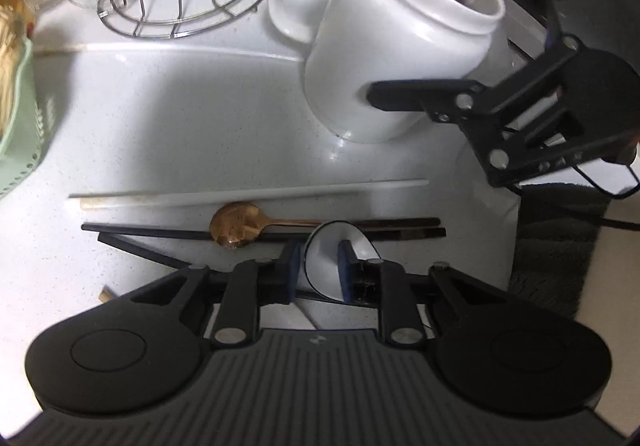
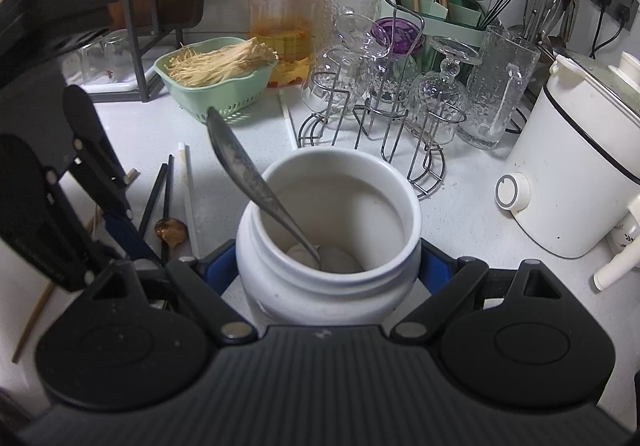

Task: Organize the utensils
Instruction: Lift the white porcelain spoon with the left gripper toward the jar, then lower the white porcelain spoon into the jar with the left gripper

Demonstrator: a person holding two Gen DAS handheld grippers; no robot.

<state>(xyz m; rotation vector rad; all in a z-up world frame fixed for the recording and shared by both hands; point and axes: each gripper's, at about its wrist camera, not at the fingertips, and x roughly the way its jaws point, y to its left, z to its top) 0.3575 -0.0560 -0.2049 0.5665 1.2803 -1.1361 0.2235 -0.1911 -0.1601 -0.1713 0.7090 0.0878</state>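
From the left wrist view, the left tool [image 1: 318, 272] points steeply down at the worktop [image 1: 180, 118], its blue pads [image 1: 346, 270] closed on the bowl of a white ceramic spoon [image 1: 330, 252] with a dark rim. This spoon lies over a pair of black chopsticks [image 1: 160, 235], just beside a copper spoon [image 1: 236, 224] and near white chopsticks [image 1: 240, 192]. The grip sits on a curved, glazed surface, so it probably needs to be firm and centred before lifting, and the lift should go straight up so the chopsticks beneath are not dragged along.

From the right wrist view, the right tool [image 2: 328, 270] is clamped on the body of the white jar [image 2: 320, 286], pads on both sides, holding it tilted toward the loose utensils. A metal spoon [image 2: 244, 170] already leans inside against the rim. Holding the jar steady and its mouth facing the left tool would give the ceramic spoon a clear entry beside that handle.
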